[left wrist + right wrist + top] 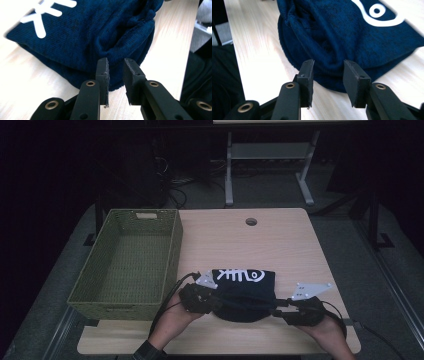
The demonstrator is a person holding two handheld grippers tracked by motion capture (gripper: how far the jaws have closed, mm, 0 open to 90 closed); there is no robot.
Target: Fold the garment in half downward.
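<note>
Navy knit garment [243,292] with a white fish-bone print lies folded on the table [280,245], at about 6 o'clock of the tabletop, near the front edge. We see the print side toward 12 o'clock and a rounded dark fold toward 6 o'clock. Left tongs [212,302] sit at the garment's 9 o'clock edge, right tongs [277,312] at its 4 o'clock edge, both hands coming in from the bottom.

In the left gripper view we see the left tongs [115,75] with a narrow gap between the jaws, the garment [100,32] hem just ahead of the tips; no cloth pinched between them, so released. In the right gripper view the right tongs [328,80] stand wider apart, jaws low over the table, the garment [342,32] edge between and just beyond the tips, not clamped.

Green woven basket [172,250] stands at 9 o'clock of the table, hanging over its left edge, just beside the left tongs. Round hole [251,221] in the table at 12 o'clock, well apart from the garment.
</note>
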